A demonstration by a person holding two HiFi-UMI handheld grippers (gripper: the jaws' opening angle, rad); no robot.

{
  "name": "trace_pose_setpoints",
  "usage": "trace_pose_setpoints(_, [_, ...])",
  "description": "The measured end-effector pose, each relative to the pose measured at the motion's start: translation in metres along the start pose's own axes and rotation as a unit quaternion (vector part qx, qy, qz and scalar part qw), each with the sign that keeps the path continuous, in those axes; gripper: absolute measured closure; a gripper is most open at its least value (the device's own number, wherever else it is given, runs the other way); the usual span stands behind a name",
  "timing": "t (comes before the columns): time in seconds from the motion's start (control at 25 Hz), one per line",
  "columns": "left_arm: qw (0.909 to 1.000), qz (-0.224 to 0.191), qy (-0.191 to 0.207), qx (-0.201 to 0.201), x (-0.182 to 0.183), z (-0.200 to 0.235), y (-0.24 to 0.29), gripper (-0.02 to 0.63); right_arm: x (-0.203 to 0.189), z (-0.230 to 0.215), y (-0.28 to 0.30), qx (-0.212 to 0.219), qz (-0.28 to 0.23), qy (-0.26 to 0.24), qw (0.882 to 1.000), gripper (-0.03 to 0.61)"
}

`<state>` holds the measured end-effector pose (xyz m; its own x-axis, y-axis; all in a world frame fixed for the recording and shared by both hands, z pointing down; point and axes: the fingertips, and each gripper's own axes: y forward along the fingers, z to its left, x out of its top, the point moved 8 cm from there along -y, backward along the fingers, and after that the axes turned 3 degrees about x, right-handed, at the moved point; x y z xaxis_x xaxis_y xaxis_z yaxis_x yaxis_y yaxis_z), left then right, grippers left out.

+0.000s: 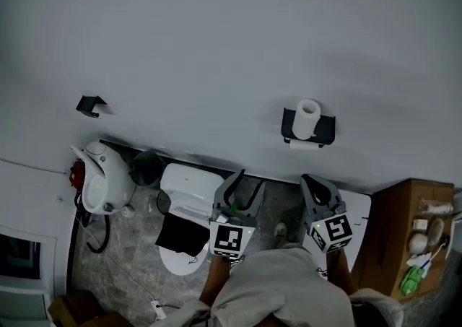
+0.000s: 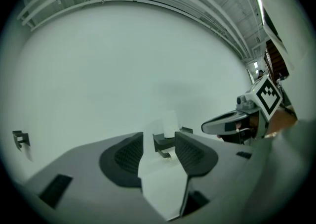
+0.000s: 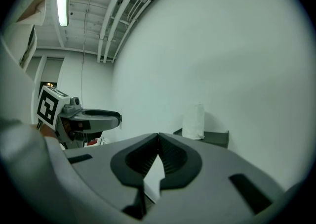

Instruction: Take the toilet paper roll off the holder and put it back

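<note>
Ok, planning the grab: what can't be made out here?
How the toilet paper roll sits on the holder: too small, head view.
Part of the holder: behind the left gripper, left gripper view.
Items on cardboard box: too small and dim, head view.

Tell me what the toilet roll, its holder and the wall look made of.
Toilet roll: white paper, matte, a loose sheet hanging below. Holder: dark matte, sharp-edged; painted metal or plastic, unclear. Wall: pale, smooth, seamless; likely painted plaster.

No readable text (in any view)
</note>
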<state>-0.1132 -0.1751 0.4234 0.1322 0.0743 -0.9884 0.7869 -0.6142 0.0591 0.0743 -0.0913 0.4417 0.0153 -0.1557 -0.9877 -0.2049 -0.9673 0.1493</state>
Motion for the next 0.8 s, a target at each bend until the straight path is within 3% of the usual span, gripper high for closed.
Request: trace_pose_setpoints(0.8, [0.9996, 0.018, 0.01, -0.019, 0.008, -0.024, 0.097, 0.407, 0.0, -0.094, 0.021, 0.005, -0.005, 0.02, 1.0, 0.581])
